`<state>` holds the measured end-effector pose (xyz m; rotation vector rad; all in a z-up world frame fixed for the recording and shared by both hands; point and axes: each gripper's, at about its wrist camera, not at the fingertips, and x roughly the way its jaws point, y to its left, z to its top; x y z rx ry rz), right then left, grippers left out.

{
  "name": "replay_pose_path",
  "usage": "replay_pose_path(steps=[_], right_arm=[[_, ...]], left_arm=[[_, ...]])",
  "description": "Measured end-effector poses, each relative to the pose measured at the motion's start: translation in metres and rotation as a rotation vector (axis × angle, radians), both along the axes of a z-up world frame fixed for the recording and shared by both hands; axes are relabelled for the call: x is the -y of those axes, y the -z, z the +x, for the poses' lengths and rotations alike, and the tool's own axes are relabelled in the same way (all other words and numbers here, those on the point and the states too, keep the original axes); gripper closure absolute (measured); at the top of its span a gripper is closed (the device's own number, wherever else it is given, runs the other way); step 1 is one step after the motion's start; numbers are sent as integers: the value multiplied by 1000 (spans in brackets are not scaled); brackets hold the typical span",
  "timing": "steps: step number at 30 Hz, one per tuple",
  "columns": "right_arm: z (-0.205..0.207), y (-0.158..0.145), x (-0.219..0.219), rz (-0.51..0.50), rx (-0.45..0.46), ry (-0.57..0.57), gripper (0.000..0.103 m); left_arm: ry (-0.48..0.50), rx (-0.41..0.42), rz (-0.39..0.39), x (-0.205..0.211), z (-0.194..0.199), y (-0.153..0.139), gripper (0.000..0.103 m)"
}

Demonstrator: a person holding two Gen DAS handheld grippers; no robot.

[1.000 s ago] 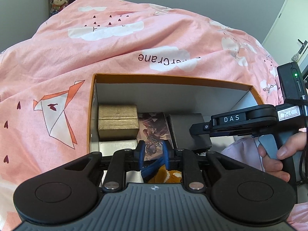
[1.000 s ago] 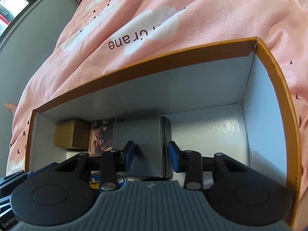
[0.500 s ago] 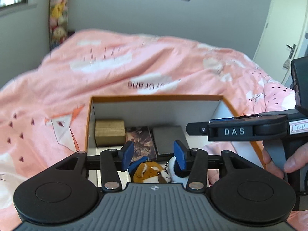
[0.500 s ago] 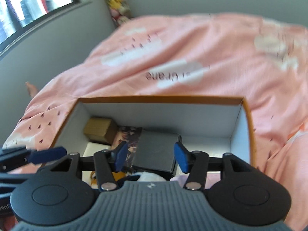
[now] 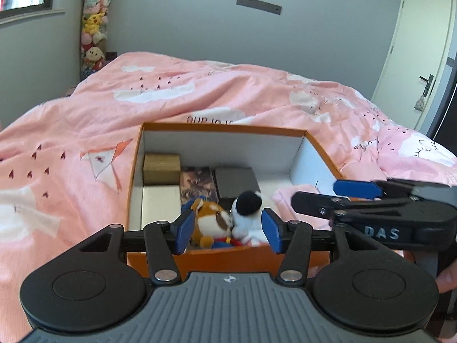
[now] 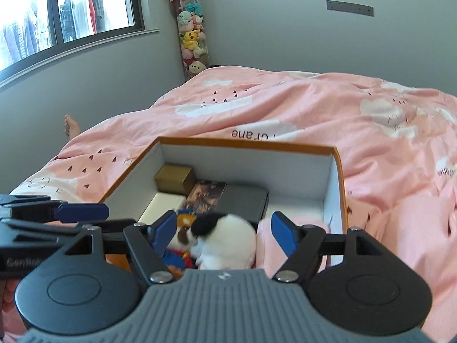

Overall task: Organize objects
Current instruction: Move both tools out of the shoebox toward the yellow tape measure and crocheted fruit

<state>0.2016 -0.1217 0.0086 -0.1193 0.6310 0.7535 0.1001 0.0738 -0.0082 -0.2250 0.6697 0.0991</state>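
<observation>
Clearly our left gripper and right gripper both gape, holding nothing. We judge the plush toys in the orange box light and squashy; we'd pinch across a body.

A pink duvet printed with white clouds fills mid-frame. A tall column of plush toys stands upper centre. A window sits upper left; a white door upper right.
</observation>
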Motion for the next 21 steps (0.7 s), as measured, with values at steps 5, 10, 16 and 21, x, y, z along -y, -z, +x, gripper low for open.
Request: replay_pose_path(steps=[5,10,16,21], right_arm=[[-18,15,7,12,-61,14,27],[-39,25,-3,-26,3,-12,27],[-64,31,-17,-76,84,-76,28],[-77,48,-32,-138,63,-153,46]], left_arm=[[4,-83,31,0,-12,13,43],[-17,-173,27,-5,-21,29,43],[-64,-217,60,-13,-30,40,43],[-82,-234,50,-23,-34,44,43]])
